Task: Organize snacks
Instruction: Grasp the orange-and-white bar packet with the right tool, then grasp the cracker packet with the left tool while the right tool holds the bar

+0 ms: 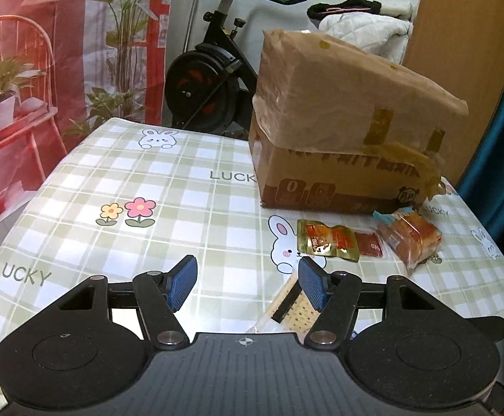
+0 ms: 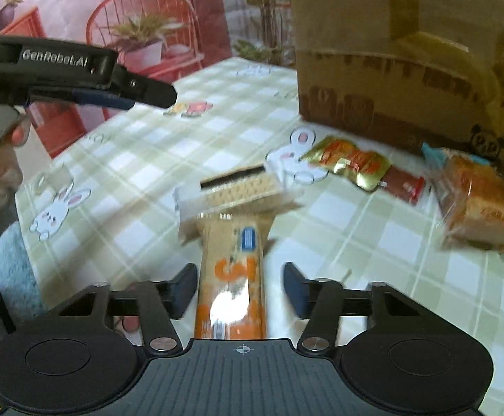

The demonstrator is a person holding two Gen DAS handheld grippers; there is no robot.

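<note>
1. Cardboard box (image 1: 342, 145) (image 2: 408, 62): brown, taped, with a crumpled paper-wrapped top; stands at the far right of the checked tablecloth (image 1: 148, 187) (image 2: 373, 228). Landmark for all entries below.
2. Gold-and-red sachet (image 1: 326, 241) (image 2: 350, 163): lies flat just in front of the box.
3. Small red packet (image 1: 370, 242) (image 2: 402, 182): beside the sachet, also in front of the box; whether the two touch cannot be told.
4. Wrapped bread pack (image 1: 411, 239) (image 2: 477, 204): clear film, orange-brown contents; in front of the box's right corner, near it.
5. Cracker sandwich pack (image 1: 295, 306) (image 2: 241, 190): pale biscuits with a dark filling; farther out from the box than the sachet, toward the near table edge.
6. Orange snack bar (image 2: 233, 284): long wrapper, nearest the table edge, its far end at the cracker pack.
7. Left gripper (image 1: 248, 282) (image 2: 127, 95): jaws spread wide, holding nothing; right pad sits over the cracker pack's end.
8. Right gripper (image 2: 240, 289): jaws parted, flanking the snack bar without touching it.
9. Exercise bike (image 1: 210, 79): behind the box, off the table.
</note>
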